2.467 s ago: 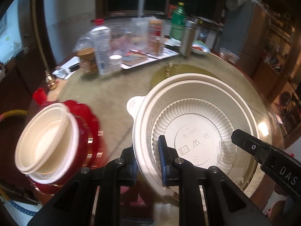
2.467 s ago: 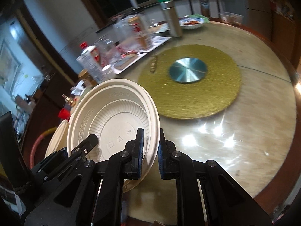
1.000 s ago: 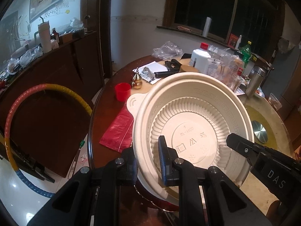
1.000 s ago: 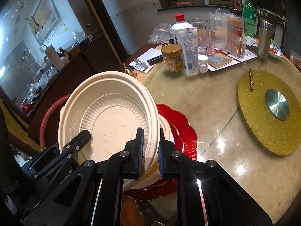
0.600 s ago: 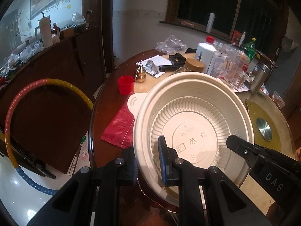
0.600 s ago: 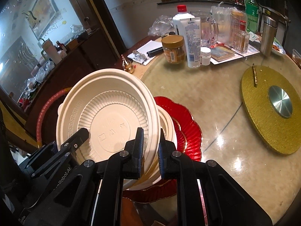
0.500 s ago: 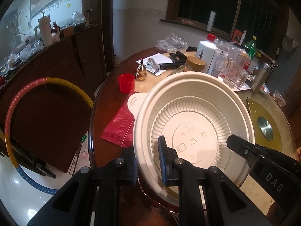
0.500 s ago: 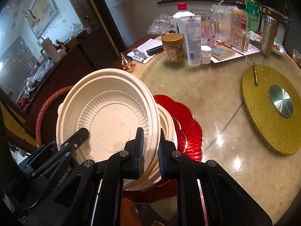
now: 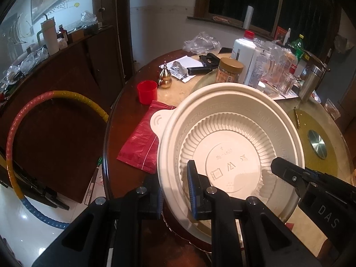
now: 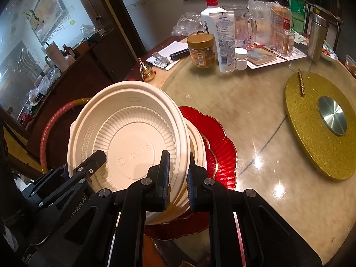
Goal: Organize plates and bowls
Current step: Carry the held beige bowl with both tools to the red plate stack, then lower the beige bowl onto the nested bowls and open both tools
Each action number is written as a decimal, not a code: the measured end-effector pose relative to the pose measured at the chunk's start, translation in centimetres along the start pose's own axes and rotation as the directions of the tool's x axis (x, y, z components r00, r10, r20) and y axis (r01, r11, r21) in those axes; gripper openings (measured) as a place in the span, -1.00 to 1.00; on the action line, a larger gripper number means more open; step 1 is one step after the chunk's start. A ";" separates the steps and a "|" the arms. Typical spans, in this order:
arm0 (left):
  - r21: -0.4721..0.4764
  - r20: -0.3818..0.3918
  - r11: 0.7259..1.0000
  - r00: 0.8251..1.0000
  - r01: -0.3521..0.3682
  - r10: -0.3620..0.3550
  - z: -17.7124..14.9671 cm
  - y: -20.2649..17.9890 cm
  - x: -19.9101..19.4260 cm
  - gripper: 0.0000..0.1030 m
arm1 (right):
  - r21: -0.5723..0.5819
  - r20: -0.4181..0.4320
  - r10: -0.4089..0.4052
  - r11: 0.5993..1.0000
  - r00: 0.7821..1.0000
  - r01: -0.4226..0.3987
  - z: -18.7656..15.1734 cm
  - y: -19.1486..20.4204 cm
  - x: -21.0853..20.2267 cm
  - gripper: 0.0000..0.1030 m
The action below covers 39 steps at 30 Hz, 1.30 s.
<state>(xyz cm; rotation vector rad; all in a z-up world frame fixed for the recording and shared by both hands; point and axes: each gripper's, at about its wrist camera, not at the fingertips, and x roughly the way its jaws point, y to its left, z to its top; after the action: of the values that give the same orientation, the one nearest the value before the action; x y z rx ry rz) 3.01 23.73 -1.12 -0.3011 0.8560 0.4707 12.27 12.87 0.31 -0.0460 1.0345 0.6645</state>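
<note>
A large cream plastic bowl [image 9: 229,146] with a ribbed inside and a tab on its rim is held tilted by both grippers. My left gripper [image 9: 175,192] is shut on its near left rim. My right gripper [image 10: 178,175] is shut on its near right rim [image 10: 180,133]. Just beneath it, a stack of smaller cream bowls [image 10: 198,146] sits on a red scalloped plate [image 10: 220,146] at the table's near edge. Whether the held bowl touches the stack is hidden. Each view also shows the other gripper's fingers: the right one's [image 9: 287,171], the left one's [image 10: 89,166].
A red cup [image 9: 146,92], a red bag [image 9: 142,140] and a gold gourd ornament [image 9: 165,77] lie left of the stack. A jar [image 10: 201,50], bottles and glasses crowd the far side. A gold turntable [image 10: 320,124] sits right. A hoop [image 9: 55,96] leans beside the table.
Since the oldest frames both grippers carried the bowl from over the table's middle to above the stack on the red plate. Over the last second it has barely moved.
</note>
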 end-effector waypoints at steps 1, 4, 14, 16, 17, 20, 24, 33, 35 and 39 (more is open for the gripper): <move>0.003 -0.004 1.000 1.000 -0.001 0.001 0.0 -0.1 0.1 -0.66 | -0.001 -0.003 -0.004 1.000 1.000 0.004 0.0 0.0 0.0 -0.74; 0.004 -0.015 1.000 1.000 0.003 -0.003 -0.1 -0.1 0.2 -0.66 | -0.004 -0.009 -0.008 1.000 1.000 0.008 0.0 -0.1 0.1 -0.74; 0.021 -0.041 1.000 0.999 0.005 -0.004 -0.3 -0.4 0.6 -0.65 | -0.005 -0.035 -0.022 1.000 0.999 0.022 0.0 -0.2 0.4 -0.74; 0.016 -0.048 1.000 0.999 0.009 -0.009 -0.3 -0.3 0.7 -0.65 | -0.009 -0.039 -0.026 1.000 0.999 0.025 0.0 -0.1 0.4 -0.74; 0.017 -0.051 1.000 0.999 0.011 -0.010 -0.3 -0.3 0.7 -0.64 | -0.009 -0.040 -0.027 1.000 0.999 0.027 0.1 -0.1 0.4 -0.74; 0.020 -0.053 1.000 0.999 0.010 -0.009 -0.3 -0.3 0.7 -0.63 | -0.007 -0.043 -0.030 1.000 0.999 0.029 0.1 0.0 0.4 -0.73; 0.027 -0.059 1.000 0.998 0.011 -0.009 -0.2 -0.5 0.7 -0.62 | -0.010 -0.046 -0.041 0.999 0.998 0.041 0.0 0.1 0.3 -0.71; 0.060 -0.059 0.998 0.998 0.015 -0.011 -0.4 -1.1 0.4 -0.45 | -0.037 -0.054 -0.035 0.999 0.998 0.033 -0.1 0.9 0.0 -0.06; 0.062 -0.053 0.998 0.999 0.007 -0.004 -0.4 -1.0 0.2 -0.37 | -0.049 -0.045 -0.062 0.997 0.997 0.060 -0.1 1.2 -0.3 -0.02; 0.062 -0.048 0.998 0.999 0.010 -0.007 -0.3 -0.8 -0.2 -0.23 | -0.037 -0.016 -0.079 0.996 0.997 0.078 0.2 0.7 -1.4 0.56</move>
<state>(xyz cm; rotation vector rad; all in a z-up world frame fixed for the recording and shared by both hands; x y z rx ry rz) 3.13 22.83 -1.15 -0.2597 0.9137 0.4300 11.53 12.83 1.72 -0.1235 1.0325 0.6120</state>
